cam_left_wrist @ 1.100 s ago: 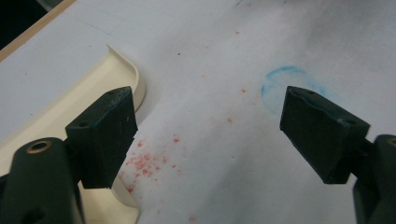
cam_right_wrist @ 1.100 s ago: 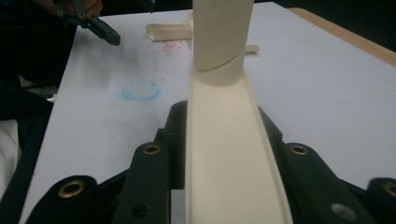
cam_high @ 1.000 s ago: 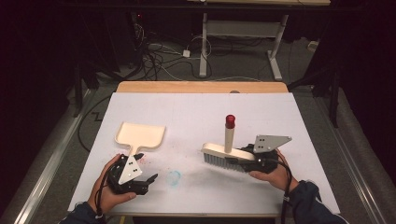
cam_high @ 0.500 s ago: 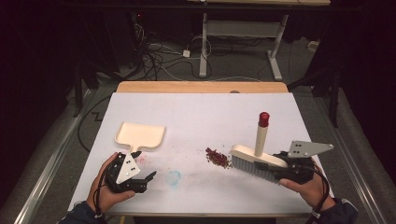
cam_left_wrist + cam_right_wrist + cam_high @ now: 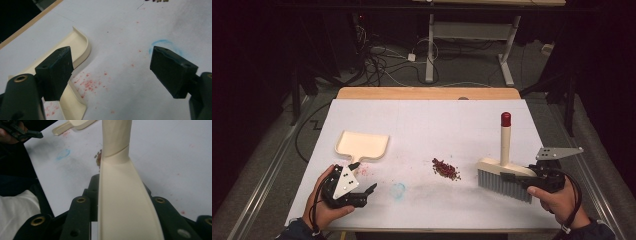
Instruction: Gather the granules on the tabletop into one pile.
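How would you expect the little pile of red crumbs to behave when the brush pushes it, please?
The crumbs look loose and small, so they would probably scatter rather than move together. Red specks near the dustpan suggest bits get left behind. The brush has dense bristles, likely gathering most.

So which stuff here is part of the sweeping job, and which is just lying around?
In use: brush held in the right gripper; dustpan by the open left gripper; red crumbs.
Lying about: blue smudge, cables on the floor, desk frame.
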A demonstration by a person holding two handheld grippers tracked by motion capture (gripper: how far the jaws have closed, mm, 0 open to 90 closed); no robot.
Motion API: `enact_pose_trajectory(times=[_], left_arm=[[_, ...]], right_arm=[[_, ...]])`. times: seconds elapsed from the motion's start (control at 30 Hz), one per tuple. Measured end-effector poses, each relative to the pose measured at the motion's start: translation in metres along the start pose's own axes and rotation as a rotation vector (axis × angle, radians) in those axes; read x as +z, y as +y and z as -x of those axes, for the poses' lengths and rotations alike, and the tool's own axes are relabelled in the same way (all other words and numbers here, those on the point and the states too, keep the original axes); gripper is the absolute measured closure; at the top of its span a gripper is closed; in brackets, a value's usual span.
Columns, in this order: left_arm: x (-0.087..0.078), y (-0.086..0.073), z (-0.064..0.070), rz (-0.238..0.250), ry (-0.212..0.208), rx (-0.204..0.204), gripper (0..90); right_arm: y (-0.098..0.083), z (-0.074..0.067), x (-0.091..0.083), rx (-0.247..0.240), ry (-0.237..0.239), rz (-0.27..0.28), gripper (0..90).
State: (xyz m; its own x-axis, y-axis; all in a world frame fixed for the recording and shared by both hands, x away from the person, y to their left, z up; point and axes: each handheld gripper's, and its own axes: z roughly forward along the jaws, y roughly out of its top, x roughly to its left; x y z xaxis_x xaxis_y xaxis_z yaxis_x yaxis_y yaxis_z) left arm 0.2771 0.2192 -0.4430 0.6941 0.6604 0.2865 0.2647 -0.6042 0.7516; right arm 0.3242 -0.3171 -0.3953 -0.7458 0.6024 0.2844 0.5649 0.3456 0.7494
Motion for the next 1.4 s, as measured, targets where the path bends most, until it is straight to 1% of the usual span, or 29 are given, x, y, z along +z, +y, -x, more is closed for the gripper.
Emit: enact_pose_trajectory(times=[0.03, 0.13, 0.17, 0.2, 0.3, 0.33, 0.37, 0.4, 0.47, 0.53, 0.57, 0.63, 0.7, 0.73, 0.83, 0.9, 0.97, 1.0, 1.03, 1.1, 1.17, 1.3, 1.33, 1.4], left_arm=[[0.001, 0.0, 0.001, -0.001, -0.005, 0.003, 18.0], [0.002, 0.001, 0.003, -0.01, -0.017, 0.012, 18.0], [0.003, 0.001, 0.004, -0.011, -0.021, 0.015, 18.0], [0.004, 0.001, 0.005, -0.012, -0.024, 0.017, 18.0], [0.005, 0.002, 0.006, -0.023, -0.033, 0.024, 18.0], [0.006, 0.002, 0.006, -0.028, -0.037, 0.026, 18.0], [0.007, 0.002, 0.007, -0.031, -0.039, 0.027, 18.0], [0.008, 0.002, 0.007, -0.035, -0.042, 0.028, 18.0], [0.01, 0.002, 0.008, -0.046, -0.048, 0.035, 18.0], [0.011, 0.002, 0.009, -0.05, -0.05, 0.039, 18.0], [0.011, 0.002, 0.009, -0.05, -0.052, 0.038, 18.0], [0.011, 0.001, 0.01, -0.054, -0.054, 0.042, 18.0], [0.01, 0.001, 0.01, -0.054, -0.053, 0.043, 18.0], [0.01, 0.0, 0.009, -0.054, -0.053, 0.041, 18.0], [0.009, 0.0, 0.009, -0.058, -0.051, 0.04, 18.0], [0.009, 0.0, 0.01, -0.061, -0.051, 0.043, 18.0], [0.009, 0.0, 0.01, -0.062, -0.05, 0.048, 18.0], [0.009, 0.0, 0.01, -0.062, -0.051, 0.048, 18.0], [0.01, 0.0, 0.01, -0.063, -0.05, 0.048, 18.0], [0.01, 0.0, 0.01, -0.064, -0.051, 0.05, 18.0], [0.01, 0.0, 0.01, -0.066, -0.05, 0.051, 18.0], [0.01, 0.001, 0.01, -0.066, -0.051, 0.052, 18.0], [0.01, 0.001, 0.01, -0.067, -0.051, 0.053, 18.0], [0.01, 0.001, 0.01, -0.066, -0.05, 0.054, 18.0]], right_arm=[[-0.001, 0.003, 0.001, 0.011, 0.009, -0.02, 67.1], [-0.002, 0.01, 0.006, 0.039, 0.016, -0.067, 67.1], [-0.002, 0.014, 0.008, 0.052, 0.026, -0.074, 67.1], [-0.001, 0.017, 0.011, 0.069, 0.026, -0.082, 67.1], [0.003, 0.029, 0.017, 0.078, 0.014, -0.107, 66.9], [0.005, 0.033, 0.019, 0.072, 0.009, -0.104, 66.8], [0.007, 0.037, 0.021, 0.08, 0.012, -0.102, 66.7], [0.01, 0.041, 0.023, 0.083, 0.015, -0.109, 66.4], [0.016, 0.048, 0.027, 0.081, 0.003, -0.117, 65.7], [0.021, 0.054, 0.032, 0.095, 0.001, -0.127, 65.2], [0.022, 0.057, 0.035, 0.1, -0.009, -0.133, 65.0], [0.022, 0.063, 0.04, 0.117, -0.027, -0.124, 63.7], [0.022, 0.067, 0.041, 0.132, -0.048, -0.117, 60.7], [0.022, 0.067, 0.041, 0.138, -0.068, -0.123, 59.2], [0.022, 0.068, 0.04, 0.125, -0.12, -0.116, 54.5], [0.023, 0.068, 0.038, 0.113, -0.179, -0.109, 50.4], [0.022, 0.069, 0.038, 0.106, -0.197, -0.109, 48.1], [0.021, 0.069, 0.038, 0.097, -0.204, -0.107, 46.3], [0.019, 0.068, 0.039, 0.075, -0.213, -0.11, 44.9], [0.019, 0.063, 0.04, 0.04, -0.255, -0.132, 41.1], [0.019, 0.058, 0.037, 0.004, -0.286, -0.122, 39.4], [0.021, 0.049, 0.027, -0.019, -0.331, -0.086, 35.6], [0.022, 0.048, 0.024, -0.022, -0.344, -0.071, 32.3], [0.025, 0.042, 0.017, -0.034, -0.393, -0.04, 31.1]])
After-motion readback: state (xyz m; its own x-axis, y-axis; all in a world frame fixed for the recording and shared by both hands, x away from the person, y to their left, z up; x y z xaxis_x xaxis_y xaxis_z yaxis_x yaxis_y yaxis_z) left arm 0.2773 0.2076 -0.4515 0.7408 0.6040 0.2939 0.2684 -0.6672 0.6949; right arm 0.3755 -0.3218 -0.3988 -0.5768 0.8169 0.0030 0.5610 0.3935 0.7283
